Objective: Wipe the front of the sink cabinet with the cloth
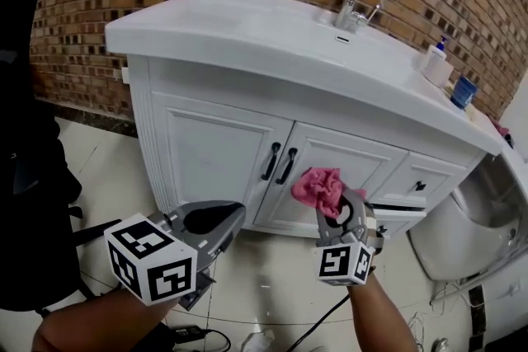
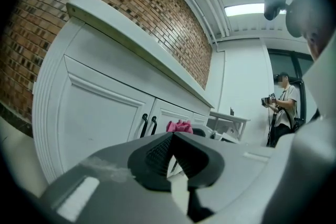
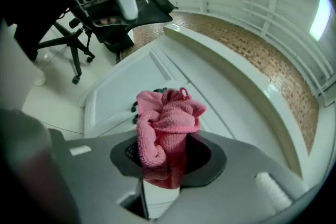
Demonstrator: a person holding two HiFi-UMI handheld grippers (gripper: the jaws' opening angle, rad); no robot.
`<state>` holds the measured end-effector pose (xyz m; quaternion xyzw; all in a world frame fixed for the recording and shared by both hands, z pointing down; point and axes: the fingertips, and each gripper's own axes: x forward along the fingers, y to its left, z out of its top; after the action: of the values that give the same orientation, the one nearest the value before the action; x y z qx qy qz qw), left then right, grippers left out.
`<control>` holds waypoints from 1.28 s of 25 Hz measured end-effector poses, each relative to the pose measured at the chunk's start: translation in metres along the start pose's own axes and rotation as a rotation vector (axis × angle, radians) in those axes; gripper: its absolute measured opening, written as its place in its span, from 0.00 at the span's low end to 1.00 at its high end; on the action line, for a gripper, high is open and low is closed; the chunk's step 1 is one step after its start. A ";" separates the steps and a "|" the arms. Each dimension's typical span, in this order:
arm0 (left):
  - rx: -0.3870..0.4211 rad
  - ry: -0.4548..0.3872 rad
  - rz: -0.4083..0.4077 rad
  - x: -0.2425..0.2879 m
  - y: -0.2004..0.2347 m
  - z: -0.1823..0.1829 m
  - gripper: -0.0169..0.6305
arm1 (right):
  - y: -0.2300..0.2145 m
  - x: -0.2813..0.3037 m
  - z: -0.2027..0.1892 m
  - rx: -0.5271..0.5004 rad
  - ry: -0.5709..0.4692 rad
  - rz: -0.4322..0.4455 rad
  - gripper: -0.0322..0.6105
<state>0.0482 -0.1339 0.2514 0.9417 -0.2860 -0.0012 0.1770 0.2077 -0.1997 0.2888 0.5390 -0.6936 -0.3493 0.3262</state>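
Head view, cloth (image 1: 318, 187) near sink cabinet (image 1: 206, 152)

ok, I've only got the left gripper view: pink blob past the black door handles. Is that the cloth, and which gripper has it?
Observer: Yes, it's the cloth. The right gripper view shows the right gripper with its jaws shut on it, and the cloth bunched above them.
Operator: Is it touching?
Observer: Can't tell contact. The head view puts it in front of the right-hand door, just right of the handles.
Operator: Anything up top?
Observer: On the countertop there's a faucet at the basin, plus a white bottle and a small blue container toward the right end.
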 end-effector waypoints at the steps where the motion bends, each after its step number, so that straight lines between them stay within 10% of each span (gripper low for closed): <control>1: -0.001 -0.003 0.000 -0.001 0.000 0.001 0.04 | -0.016 0.002 0.010 -0.019 -0.014 -0.039 0.26; 11: -0.002 -0.033 0.022 -0.003 0.010 0.007 0.03 | -0.081 0.042 0.044 -0.165 -0.003 -0.244 0.26; 32: -0.042 0.006 -0.001 0.014 0.016 -0.004 0.03 | -0.026 0.071 0.003 -0.189 0.060 -0.195 0.26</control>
<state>0.0519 -0.1527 0.2621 0.9380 -0.2847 -0.0046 0.1977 0.2042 -0.2727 0.2704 0.5812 -0.5918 -0.4268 0.3605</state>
